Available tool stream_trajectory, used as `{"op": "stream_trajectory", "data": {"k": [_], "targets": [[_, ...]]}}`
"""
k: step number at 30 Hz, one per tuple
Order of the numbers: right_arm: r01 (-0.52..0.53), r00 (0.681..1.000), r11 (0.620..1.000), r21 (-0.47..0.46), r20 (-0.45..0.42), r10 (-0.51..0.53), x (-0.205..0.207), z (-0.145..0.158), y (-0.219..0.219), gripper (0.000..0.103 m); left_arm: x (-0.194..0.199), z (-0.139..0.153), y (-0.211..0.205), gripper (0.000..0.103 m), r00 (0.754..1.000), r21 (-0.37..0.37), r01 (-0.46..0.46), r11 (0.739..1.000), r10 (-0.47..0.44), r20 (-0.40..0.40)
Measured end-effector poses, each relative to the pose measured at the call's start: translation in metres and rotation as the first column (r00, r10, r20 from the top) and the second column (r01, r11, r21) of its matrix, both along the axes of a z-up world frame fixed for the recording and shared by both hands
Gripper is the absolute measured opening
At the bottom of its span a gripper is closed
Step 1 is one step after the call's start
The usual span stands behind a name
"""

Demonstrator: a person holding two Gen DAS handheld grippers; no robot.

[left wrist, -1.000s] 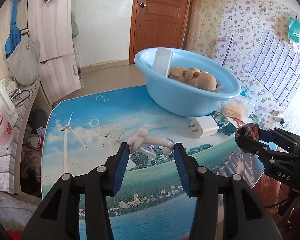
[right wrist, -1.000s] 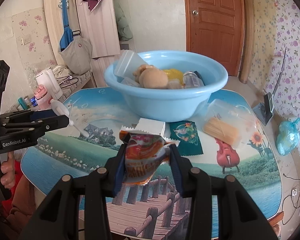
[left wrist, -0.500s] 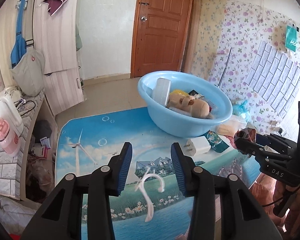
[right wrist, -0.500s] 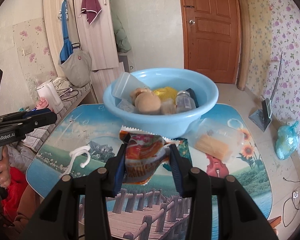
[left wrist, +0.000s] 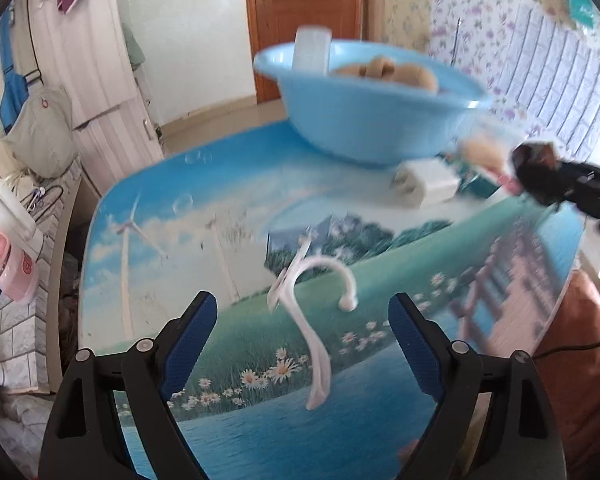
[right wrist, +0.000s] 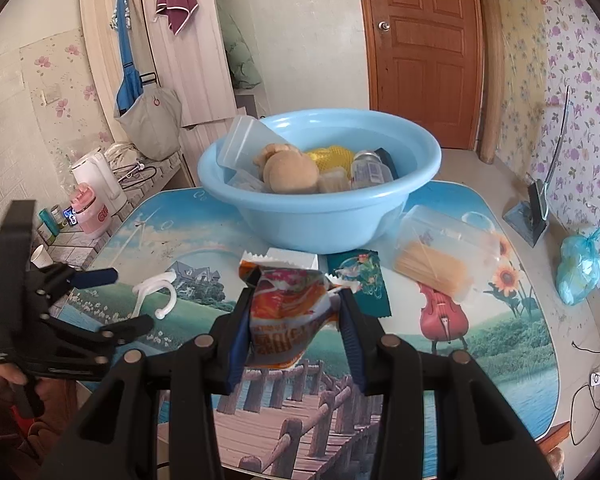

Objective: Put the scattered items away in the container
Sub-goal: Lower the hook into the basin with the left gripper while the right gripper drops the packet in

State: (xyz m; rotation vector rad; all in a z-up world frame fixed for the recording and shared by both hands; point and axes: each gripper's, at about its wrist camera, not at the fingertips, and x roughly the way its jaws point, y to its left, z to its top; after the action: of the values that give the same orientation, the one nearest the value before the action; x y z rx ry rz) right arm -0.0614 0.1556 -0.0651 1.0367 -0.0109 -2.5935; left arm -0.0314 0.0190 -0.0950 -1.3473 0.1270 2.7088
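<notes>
Gripping an orange snack packet (right wrist: 290,312) between its blue-padded fingers, the right gripper (right wrist: 296,316) hangs over the picture-printed table (right wrist: 500,368), on the near side of a light-blue basin (right wrist: 320,216) that serves as the container. The packet's crimped top edge stands above the pads, which press on it from both sides.

The left gripper (left wrist: 302,344) is at the table's near-left edge relative to the basin, its fingers spread wide and holding nothing. A white plastic hook (left wrist: 312,312) lies flat on the tabletop in front of that gap, well short of the basin; in the right wrist view the hook (right wrist: 156,292) sits just beyond the left gripper's (right wrist: 112,300) tips, and whether it touches them cannot be told. A person's hand (right wrist: 4,372) grips the left tool's handle.

Inside the basin are a tan plush toy (right wrist: 288,172), a clear plastic tub (right wrist: 246,144) leaning on the rim, a yellow item (right wrist: 332,156) and a small jar (right wrist: 370,170). Against the basin's near foot rest a white charger plug (left wrist: 426,182), partly hidden behind the packet in the right wrist view, and a dark-green sachet (right wrist: 360,280). To the basin's right lies a clear bag of pale sticks (right wrist: 440,260). The left wrist view is blurred.
</notes>
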Motion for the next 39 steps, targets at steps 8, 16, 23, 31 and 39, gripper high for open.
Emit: {"op": "stream_trajectory", "data": {"k": [8, 16, 23, 31, 39], "targets": [[0.008, 1.000, 1.000, 0.007, 0.009, -0.008, 0.001, -0.002, 0.001, 0.040, -0.017, -0.015, -0.005, 0.091, 1.000, 0.026, 0.006, 1.000, -0.006, 0.009], [0.000, 1.000, 1.000, 0.008, 0.010, 0.000, 0.000, -0.002, -0.003, 0.040, -0.018, -0.011, -0.006, 0.051, 0.999, 0.061, 0.046, 0.997, -0.046, -0.001], [0.002, 1.000, 1.000, 0.008, -0.015, -0.002, 0.003, 0.006, -0.002, 0.040, -0.013, 0.002, -0.009, 0.051, 0.999, 0.090, 0.029, 0.995, -0.026, -0.036], [-0.008, 0.997, 1.000, -0.009, -0.081, 0.008, 0.003, 0.030, 0.001, 0.040, -0.003, 0.056, -0.012, 0.051, 0.989, 0.137, 0.009, 0.990, 0.012, -0.148], [0.013, 0.993, 1.000, -0.027, -0.120, -0.016, -0.025, 0.045, 0.007, 0.040, -0.025, 0.096, 0.002, 0.051, 0.974, 0.157, 0.032, 0.987, 0.004, -0.226]]}}
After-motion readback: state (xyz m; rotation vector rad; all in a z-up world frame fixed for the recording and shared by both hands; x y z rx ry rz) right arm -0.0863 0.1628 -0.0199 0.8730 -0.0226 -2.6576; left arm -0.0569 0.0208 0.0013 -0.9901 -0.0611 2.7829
